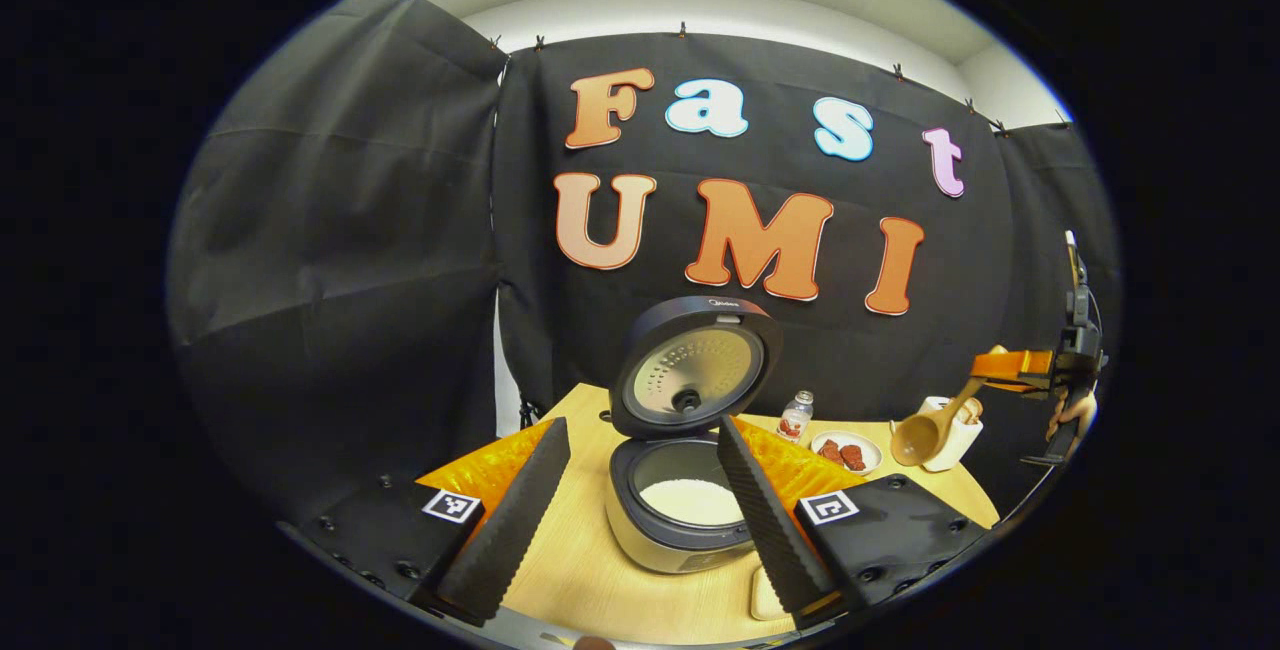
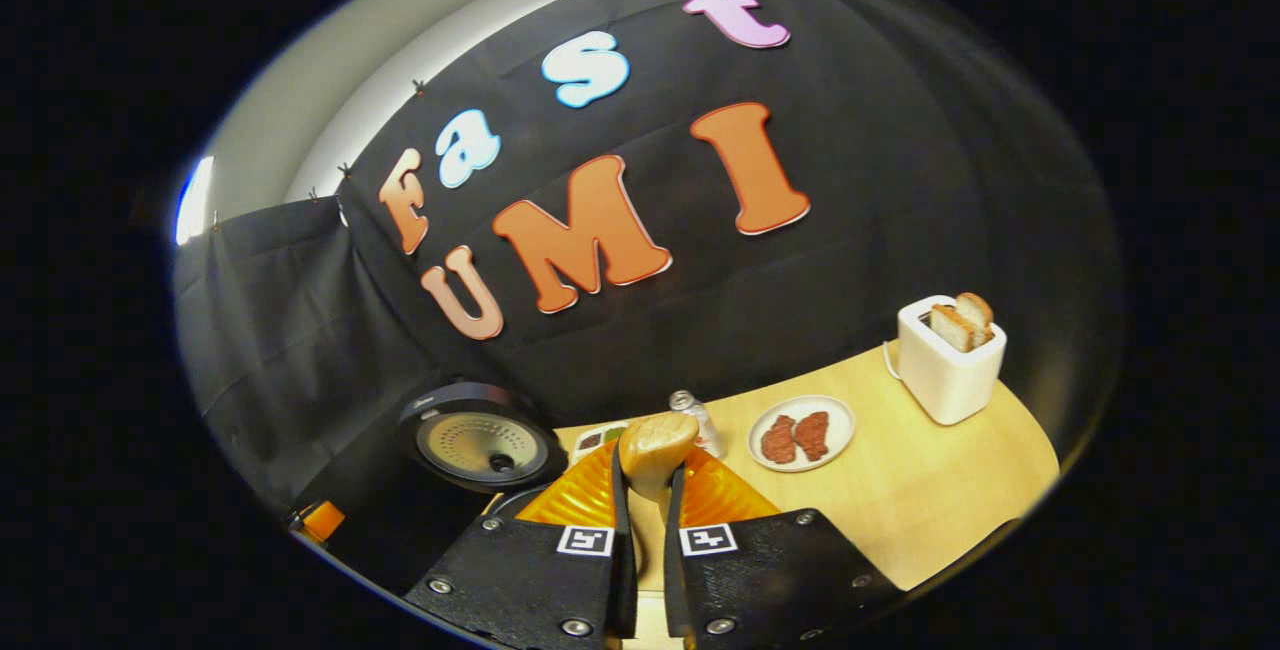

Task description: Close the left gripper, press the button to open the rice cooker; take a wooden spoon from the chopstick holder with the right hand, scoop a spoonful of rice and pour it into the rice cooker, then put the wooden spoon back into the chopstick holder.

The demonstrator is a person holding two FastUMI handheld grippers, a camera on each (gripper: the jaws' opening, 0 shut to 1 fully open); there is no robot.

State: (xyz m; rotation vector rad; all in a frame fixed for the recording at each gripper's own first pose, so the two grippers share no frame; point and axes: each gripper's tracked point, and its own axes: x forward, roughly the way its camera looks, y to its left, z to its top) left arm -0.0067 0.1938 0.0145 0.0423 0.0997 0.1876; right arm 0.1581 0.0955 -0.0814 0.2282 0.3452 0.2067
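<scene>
Two tools: right tool (image 2: 640,530) grips wooden spoon (image 2: 655,450); left tool (image 1: 640,500) open, rice cooker (image 1: 680,510) between fingers.

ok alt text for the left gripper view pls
An open rice cooker with rice inside sits on a wooden table, framed by the open left gripper. Far right, the right gripper holds a wooden spoon near a plate.

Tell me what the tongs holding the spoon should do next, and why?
Probably carry the wooden spoon over to the chopstick holder and slip it back in. The rice cooker lid is open with rice inside, the spoon's bowl looks empty, and the right tongs grip it just beside the holder.
</scene>
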